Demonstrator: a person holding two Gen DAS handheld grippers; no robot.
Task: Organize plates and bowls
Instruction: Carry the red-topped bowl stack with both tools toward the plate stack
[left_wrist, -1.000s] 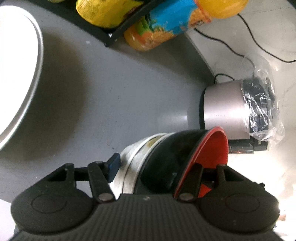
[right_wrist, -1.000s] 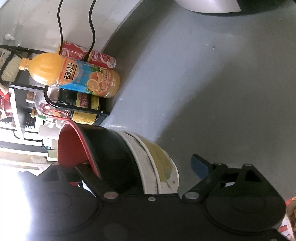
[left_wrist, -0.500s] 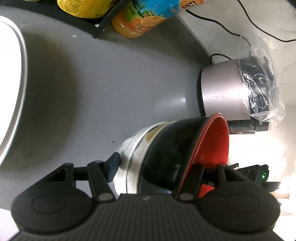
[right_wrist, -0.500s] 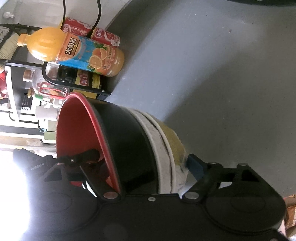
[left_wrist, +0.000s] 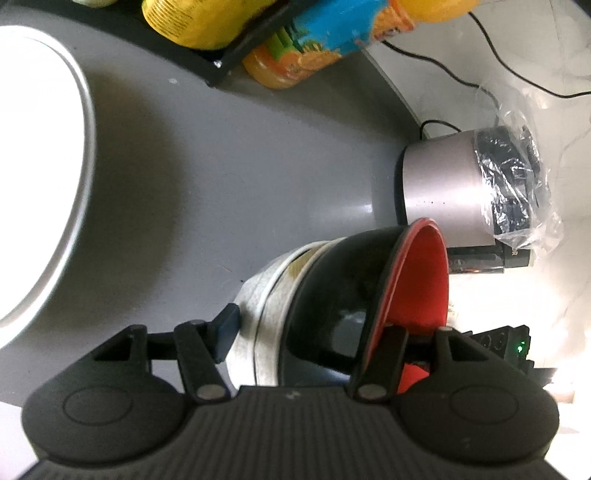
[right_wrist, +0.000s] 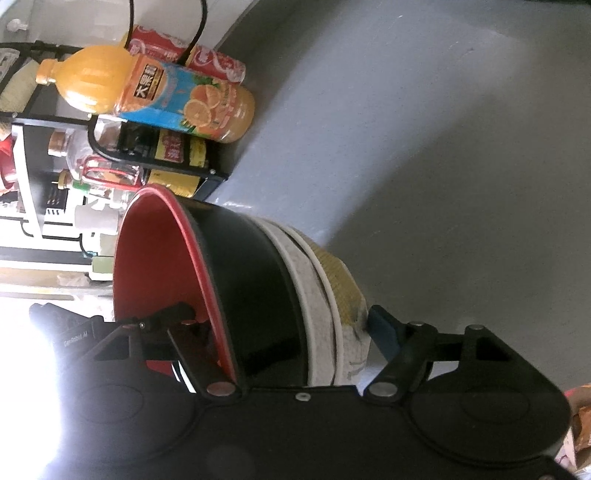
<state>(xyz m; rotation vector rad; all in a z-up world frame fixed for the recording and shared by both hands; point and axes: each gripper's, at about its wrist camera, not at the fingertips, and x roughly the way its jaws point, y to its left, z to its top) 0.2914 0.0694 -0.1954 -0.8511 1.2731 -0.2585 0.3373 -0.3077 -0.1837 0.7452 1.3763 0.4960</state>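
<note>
Left wrist view: my left fingers (left_wrist: 317, 328) clamped the nested bowl stack (left_wrist: 332, 295) above the bench (left_wrist: 221, 166); right fingers (right_wrist: 280, 325) were closing across it. Judged rigid, slippery, breakable; rims grip best.

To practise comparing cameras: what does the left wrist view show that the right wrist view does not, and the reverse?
Left only: white plate, silver pot, plastic bag.
Right only: red cans, glass jar.
Both: nested bowls, red inside, black outside, with a white bowl beneath, between each view's tongs; juice bottle; black rack; grey table.
</note>
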